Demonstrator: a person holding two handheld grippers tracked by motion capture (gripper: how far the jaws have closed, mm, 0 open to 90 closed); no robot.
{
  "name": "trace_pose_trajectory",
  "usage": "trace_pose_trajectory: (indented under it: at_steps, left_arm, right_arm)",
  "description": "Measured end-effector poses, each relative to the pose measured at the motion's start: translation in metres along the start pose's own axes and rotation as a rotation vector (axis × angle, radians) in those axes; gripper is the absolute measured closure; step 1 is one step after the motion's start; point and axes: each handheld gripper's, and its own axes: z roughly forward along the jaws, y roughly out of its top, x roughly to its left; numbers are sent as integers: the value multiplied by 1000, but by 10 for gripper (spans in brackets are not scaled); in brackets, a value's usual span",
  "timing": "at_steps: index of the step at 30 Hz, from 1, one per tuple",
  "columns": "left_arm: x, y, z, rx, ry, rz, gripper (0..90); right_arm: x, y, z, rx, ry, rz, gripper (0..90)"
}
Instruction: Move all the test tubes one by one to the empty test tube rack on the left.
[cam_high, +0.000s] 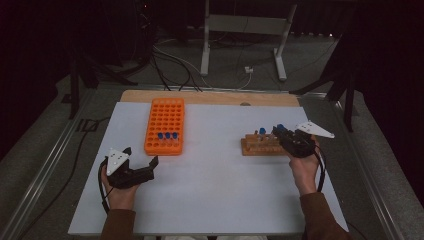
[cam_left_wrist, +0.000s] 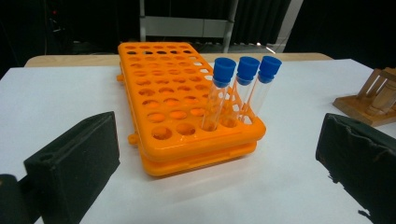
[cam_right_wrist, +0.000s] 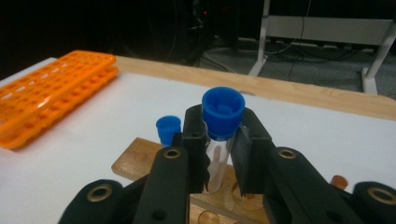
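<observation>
Table (cam_high: 210, 195), white-topped, bears orange rack (cam_high: 165, 125) amid dark room.

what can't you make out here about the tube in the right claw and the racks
- Held tube: lower end hidden by the right claw in the right gripper view.
- Wooden rack: hole count too small in the high view; cut off by the edge in the left gripper view.
- Orange rack: cut off at the left edge.

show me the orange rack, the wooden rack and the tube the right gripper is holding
orange rack (cam_high: 165, 120) high view, bare holed top
wooden rack (cam_high: 252, 148) high view, front edge
tube (cam_right_wrist: 222, 112) right gripper view, blue cap
right gripper (cam_right_wrist: 219, 154) right gripper view, between jaw tips
</observation>
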Motion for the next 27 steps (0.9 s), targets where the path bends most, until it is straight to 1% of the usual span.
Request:
trace_pose_trajectory:
  at_steps: [5,9,12,16,21,27]
  left_arm:
    - [2,-2,1,6,3,-3,8]
    - [1,-2,1,5,5,-3,7]
    - [0,-2,2,5,4,0,7]
    - [-1,-2,4,10,2,9,7]
    - [-3,-2,4,15,-1,19,7]
    - [-9,-1,7,24,-9,41,8]
  right_arm:
    - [1,3,-11,-37,-7,-9,768]
    - [0,6,-22,-71,-7,9,768]
    - [0,7,-28,-84,-16,9,768]
    - [0,6,-34,-81,-13,4,767]
    - [3,4,-37,-67,4,-6,767]
    - [4,0,-36,-51,26,6,767]
